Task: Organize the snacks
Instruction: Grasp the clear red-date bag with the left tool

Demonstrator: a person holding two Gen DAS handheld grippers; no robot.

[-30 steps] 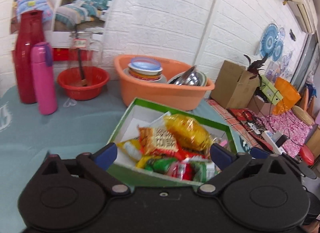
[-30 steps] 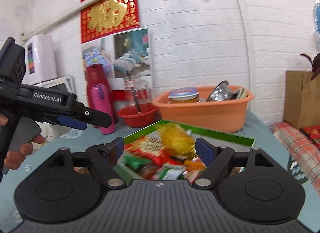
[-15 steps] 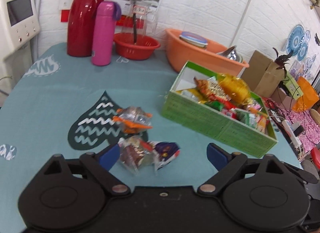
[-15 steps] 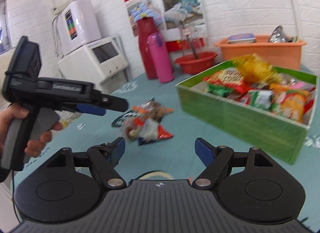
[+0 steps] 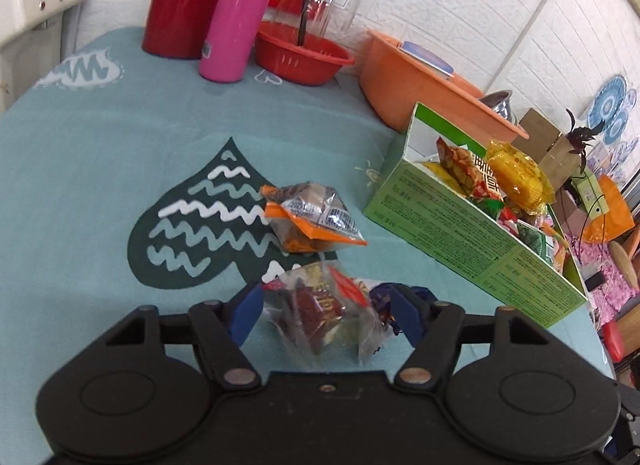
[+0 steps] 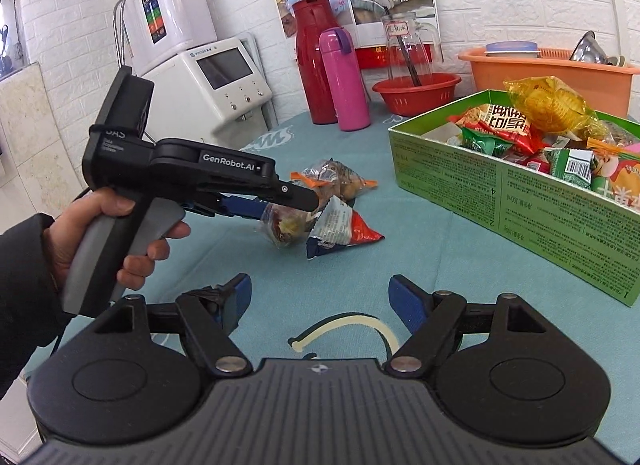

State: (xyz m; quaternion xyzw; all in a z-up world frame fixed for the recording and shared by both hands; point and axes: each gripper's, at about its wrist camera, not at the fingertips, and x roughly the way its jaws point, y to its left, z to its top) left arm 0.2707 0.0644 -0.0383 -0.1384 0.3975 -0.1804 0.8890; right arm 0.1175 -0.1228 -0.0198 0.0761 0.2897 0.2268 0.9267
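Observation:
Three loose snack packets lie on the teal tablecloth left of the green box (image 5: 460, 233), which is full of snacks. My left gripper (image 5: 326, 305) straddles the clear packet with red-brown contents (image 5: 320, 317); its jaws are closing with the packet between them, and a small gap shows on the left side. Beyond it lies the orange-edged packet (image 5: 312, 217), and a red, white and blue packet (image 6: 340, 229) rests by the right finger. In the right wrist view, a hand holds the left gripper (image 6: 288, 209) low over the clear packet (image 6: 284, 231). My right gripper (image 6: 320, 299) stands open over bare cloth, nothing between its fingers, with the green box (image 6: 500, 193) to its right.
At the back stand a red thermos (image 5: 180, 1), a pink bottle (image 5: 236, 17), a red basket (image 5: 300, 57) with a glass jar behind it, and an orange basin (image 5: 416, 81). White appliances (image 6: 208, 81) stand past the table's left edge.
My left gripper left the green box, swung left and sank onto the loose packets, and its jaws have narrowed around the clear one. The right gripper turned left and lowered toward the cloth.

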